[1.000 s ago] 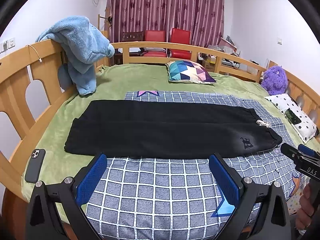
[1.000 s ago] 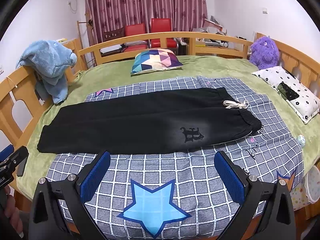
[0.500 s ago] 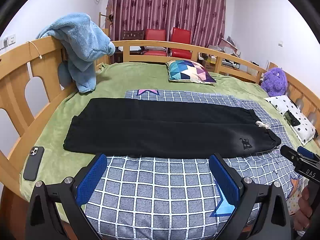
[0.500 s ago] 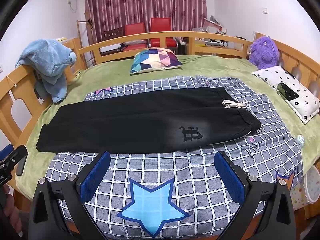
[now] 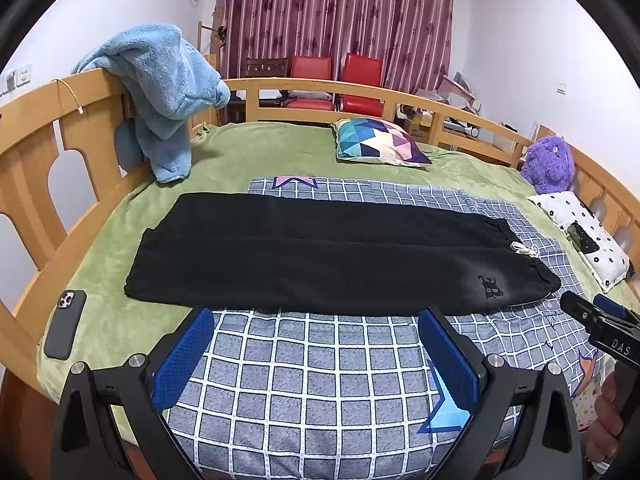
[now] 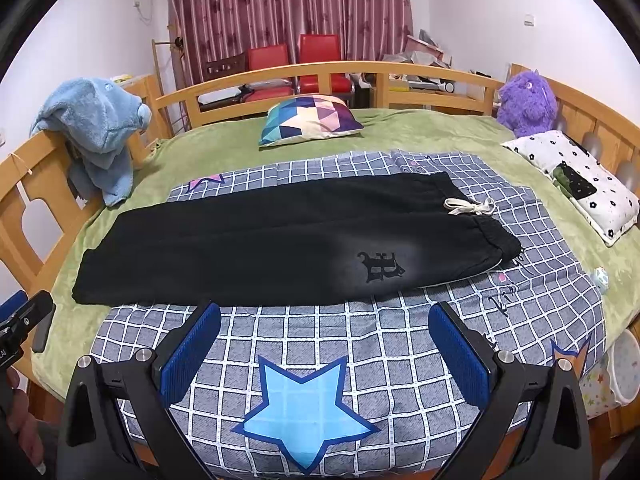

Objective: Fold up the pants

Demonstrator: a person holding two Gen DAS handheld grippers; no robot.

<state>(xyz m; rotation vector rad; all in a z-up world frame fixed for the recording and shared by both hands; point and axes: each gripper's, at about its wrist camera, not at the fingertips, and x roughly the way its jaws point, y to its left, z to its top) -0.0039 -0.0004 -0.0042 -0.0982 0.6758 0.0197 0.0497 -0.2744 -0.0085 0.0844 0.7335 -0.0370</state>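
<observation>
Black pants (image 5: 328,252) lie flat across the bed, stretched sideways over a grey checked blanket (image 5: 320,380), with the waistband and its pale drawstring (image 6: 470,206) toward the right and the leg ends on the green sheet (image 5: 108,320) at the left. Both legs rest side by side, a dark emblem near the waist. Close to the near edge of the bed, the left claw (image 5: 316,354) and right claw (image 6: 326,354) hover with blue pads spread wide apart, gripping nothing. A phone (image 5: 65,324) sits on the sheet beside the leg ends.
</observation>
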